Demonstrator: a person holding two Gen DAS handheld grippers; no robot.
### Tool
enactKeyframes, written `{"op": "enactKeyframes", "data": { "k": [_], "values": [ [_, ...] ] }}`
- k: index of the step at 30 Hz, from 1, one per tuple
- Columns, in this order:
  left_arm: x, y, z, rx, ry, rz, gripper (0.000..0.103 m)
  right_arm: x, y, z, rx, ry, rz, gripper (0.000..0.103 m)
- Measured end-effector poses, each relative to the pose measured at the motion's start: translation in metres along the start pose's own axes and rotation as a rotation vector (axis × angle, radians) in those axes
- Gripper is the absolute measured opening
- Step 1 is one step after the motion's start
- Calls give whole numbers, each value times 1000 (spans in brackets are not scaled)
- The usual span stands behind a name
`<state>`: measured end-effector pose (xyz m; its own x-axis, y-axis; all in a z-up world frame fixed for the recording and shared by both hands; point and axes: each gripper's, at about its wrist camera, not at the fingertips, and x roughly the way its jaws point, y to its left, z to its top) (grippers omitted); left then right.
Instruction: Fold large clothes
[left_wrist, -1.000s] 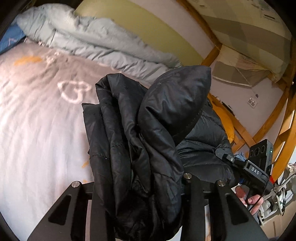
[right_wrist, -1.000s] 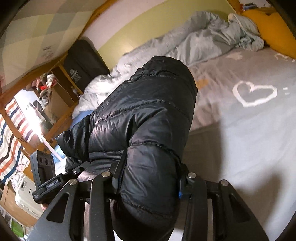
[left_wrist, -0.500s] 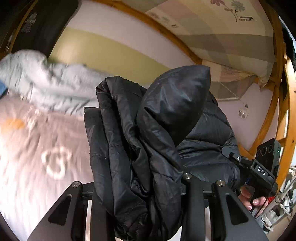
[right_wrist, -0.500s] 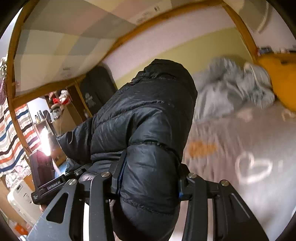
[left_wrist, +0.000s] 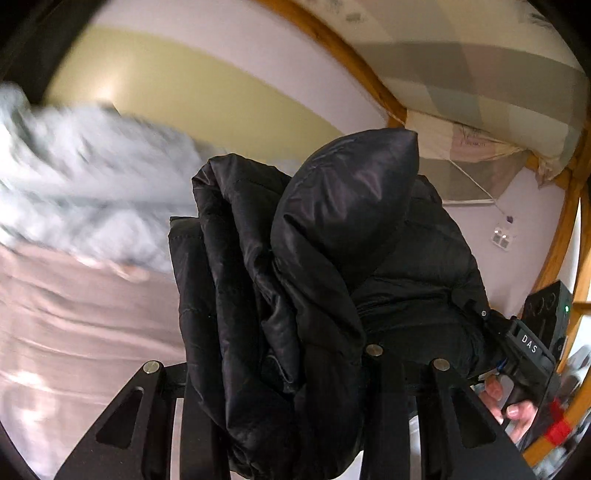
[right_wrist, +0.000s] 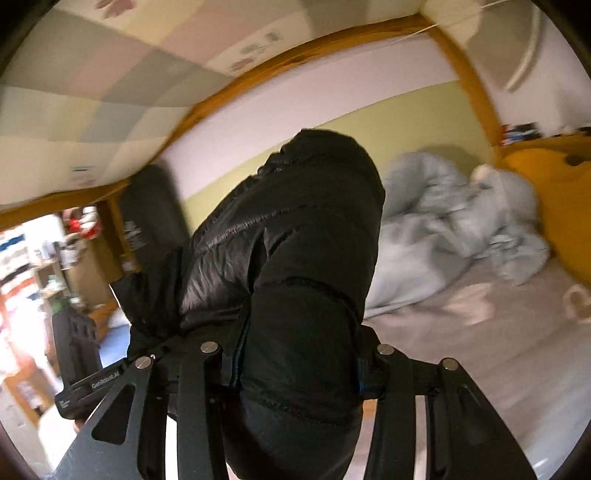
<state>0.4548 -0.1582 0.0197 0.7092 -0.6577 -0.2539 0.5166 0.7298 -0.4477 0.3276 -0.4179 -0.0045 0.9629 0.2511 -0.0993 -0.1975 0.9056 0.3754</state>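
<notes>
Both tools clamping black puffer jacket (left_wrist: 295, 295)

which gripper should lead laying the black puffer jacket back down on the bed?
Probably right. The right gripper clamps one smooth fold of the black puffer jacket with bare bed sheet beside it. The left gripper holds several bunched layers.

The bed (right_wrist: 480, 369) has a pinkish-grey sheet; a crumpled light-blue duvet (right_wrist: 461, 229) lies along its far edge by the wall.
</notes>
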Motion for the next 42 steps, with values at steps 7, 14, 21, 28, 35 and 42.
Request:
{"op": "enactKeyframes", "data": {
  "k": [7,14,21,28,35,42],
  "values": [
    [152,-65,-41,-24,100,-164,37,-28,-116,27,17,-75,-270,42],
    [242,-90,-110,-44,264,-186,37,-24,-188,23,53,64,-512,42],
    [272,-89,-139,19,352,-123,40,7,-210,-2,-15,136,-709,43],
    [246,-109,-122,184,235,-11,73,-5,-222,-11,-48,103,-919,71],
    [130,-128,-88,294,-83,84,90,-95,-125,-9,-148,-133,-668,103],
    [0,-146,-71,428,-210,118,103,-163,-25,-14,-175,-256,-676,103]
  ]
}}
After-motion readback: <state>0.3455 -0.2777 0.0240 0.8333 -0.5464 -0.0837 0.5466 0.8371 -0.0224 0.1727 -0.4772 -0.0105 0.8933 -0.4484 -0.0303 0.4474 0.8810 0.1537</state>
